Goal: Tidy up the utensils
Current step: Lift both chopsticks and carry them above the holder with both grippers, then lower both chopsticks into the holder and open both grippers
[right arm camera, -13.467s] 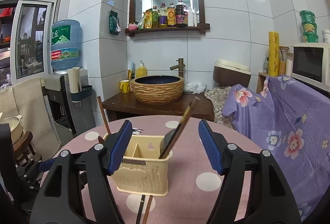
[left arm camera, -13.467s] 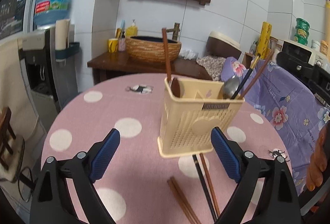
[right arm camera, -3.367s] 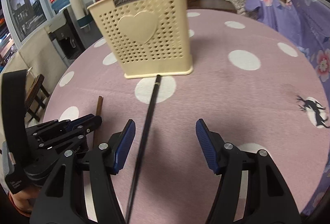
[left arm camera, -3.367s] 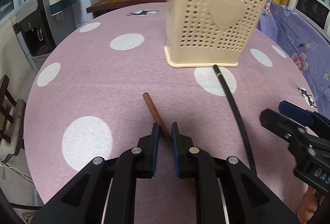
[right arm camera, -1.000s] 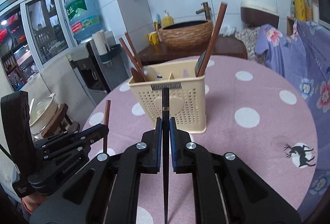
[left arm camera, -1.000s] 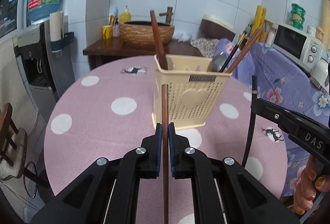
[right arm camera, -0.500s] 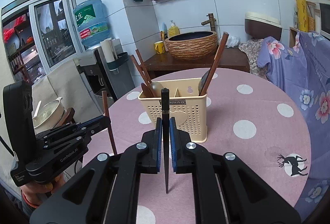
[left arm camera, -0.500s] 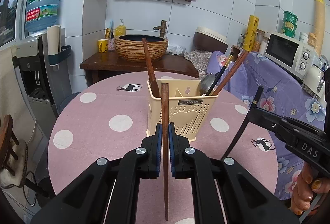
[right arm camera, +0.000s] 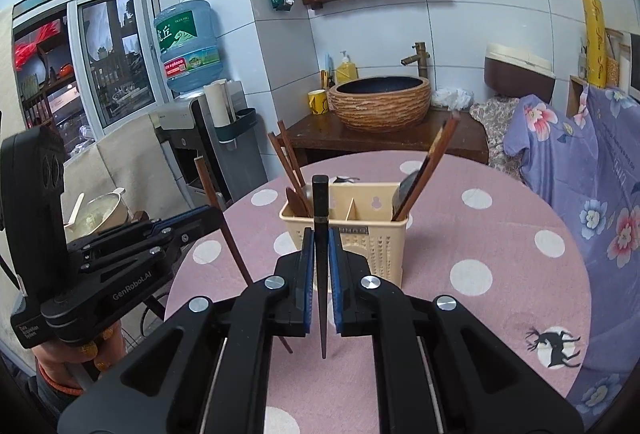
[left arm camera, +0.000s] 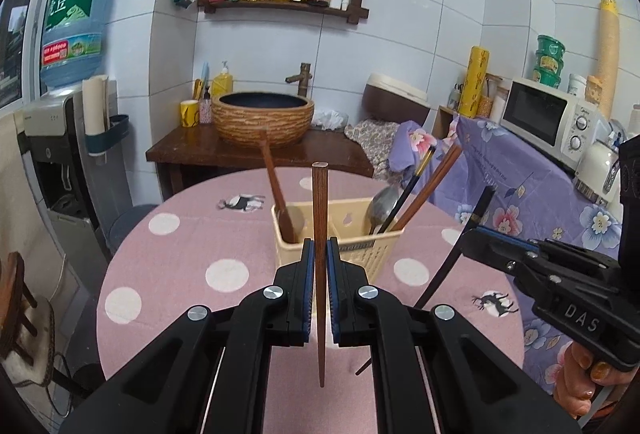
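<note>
My left gripper [left arm camera: 319, 290] is clamped on 1 brown chopstick [left arm camera: 320, 234], my right gripper [right arm camera: 320, 288] on 1 black chopstick [right arm camera: 320, 234]; both sticks stand near upright, tapered tips down, above the pink table [left arm camera: 192, 262]. Carrying step: next I must lift each over the cream holder [right arm camera: 380, 246] beyond and lower it tip-first into a compartment.

Pink bench [left arm camera: 192, 266] with white dots and small deer prints. Cream perforated holder [right arm camera: 380, 250]. Brown chopstick [left arm camera: 320, 218] between blue-padded black left claw [left arm camera: 319, 288]; black chopstick [right arm camera: 320, 210] in the matching right claw [right arm camera: 320, 288]. Purple floral cloth [right arm camera: 600, 162].
</note>
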The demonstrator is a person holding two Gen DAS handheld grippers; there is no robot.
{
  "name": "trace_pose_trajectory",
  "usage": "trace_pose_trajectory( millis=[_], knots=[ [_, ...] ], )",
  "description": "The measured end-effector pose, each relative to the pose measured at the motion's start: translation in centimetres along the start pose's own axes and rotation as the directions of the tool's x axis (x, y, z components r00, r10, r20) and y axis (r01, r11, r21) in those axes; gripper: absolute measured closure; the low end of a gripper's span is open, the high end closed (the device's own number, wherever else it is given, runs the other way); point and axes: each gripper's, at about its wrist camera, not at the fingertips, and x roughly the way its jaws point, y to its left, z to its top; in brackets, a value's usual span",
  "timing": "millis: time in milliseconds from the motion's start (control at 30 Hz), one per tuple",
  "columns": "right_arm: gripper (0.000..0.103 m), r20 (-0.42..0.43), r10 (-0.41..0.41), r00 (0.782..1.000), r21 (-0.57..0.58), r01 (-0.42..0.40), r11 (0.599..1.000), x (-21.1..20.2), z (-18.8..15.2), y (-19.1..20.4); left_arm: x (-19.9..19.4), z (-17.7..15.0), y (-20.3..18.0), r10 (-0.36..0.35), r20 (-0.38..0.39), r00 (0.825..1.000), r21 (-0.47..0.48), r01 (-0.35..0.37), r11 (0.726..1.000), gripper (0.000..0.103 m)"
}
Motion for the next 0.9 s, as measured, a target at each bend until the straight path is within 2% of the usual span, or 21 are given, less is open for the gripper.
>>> trace_pose_trajectory(
  millis=[100, 300, 400, 500, 633, 767, 900],
  knots=[
    [0.095, 0.026, 0.002, 1.0, -0.009, -0.002, 1.0, -0.9, 2.4, 0.1, -0.4, 2.4, 0.1, -0.02, 0.019, 1.0, -0.008, 0.021, 1.0, 0.096],
    [0.095, 0.139, -0.031, 0.99, -0.022, 0.034, 0.999, -3.6, 9.1, 0.4, -2.4, 9.1, 0.0, -0.026, 0.12, 0.992, -0.021, 0.029, 0.999, 0.096],
    [0.095, 0.187, -0.079, 0.979, -0.008, 0.082, 0.997, -3.9, 12.1, 0.3, -2.3, 11.8, -0.4, 0.0, 0.157, 0.988, -0.031, 0.005, 1.0, 0.096],
    [0.095, 0.221, -0.135, 0.966, 0.003, 0.138, 0.99, -2.9, 13.7, 0.0, -0.7, 13.2, -0.7, 0.046, 0.167, 0.985, -0.044, -0.039, 0.998, 0.096],
    [0.095, 0.215, -0.175, 0.961, 0.024, 0.174, 0.984, -0.2, 13.2, -0.6, 2.6, 12.6, -1.0, 0.097, 0.146, 0.985, -0.058, -0.09, 0.994, 0.096],
    [0.095, 0.188, -0.199, 0.962, 0.009, 0.201, 0.98, 3.3, 10.7, -0.8, 5.2, 10.4, -0.3, 0.106, 0.093, 0.99, -0.078, -0.099, 0.992, 0.096],
    [0.095, 0.121, -0.194, 0.974, 0.01, 0.194, 0.981, 6.2, 7.9, -1.2, 6.9, 7.8, 0.2, 0.105, 0.044, 0.994, -0.076, -0.101, 0.992, 0.096]
  ],
)
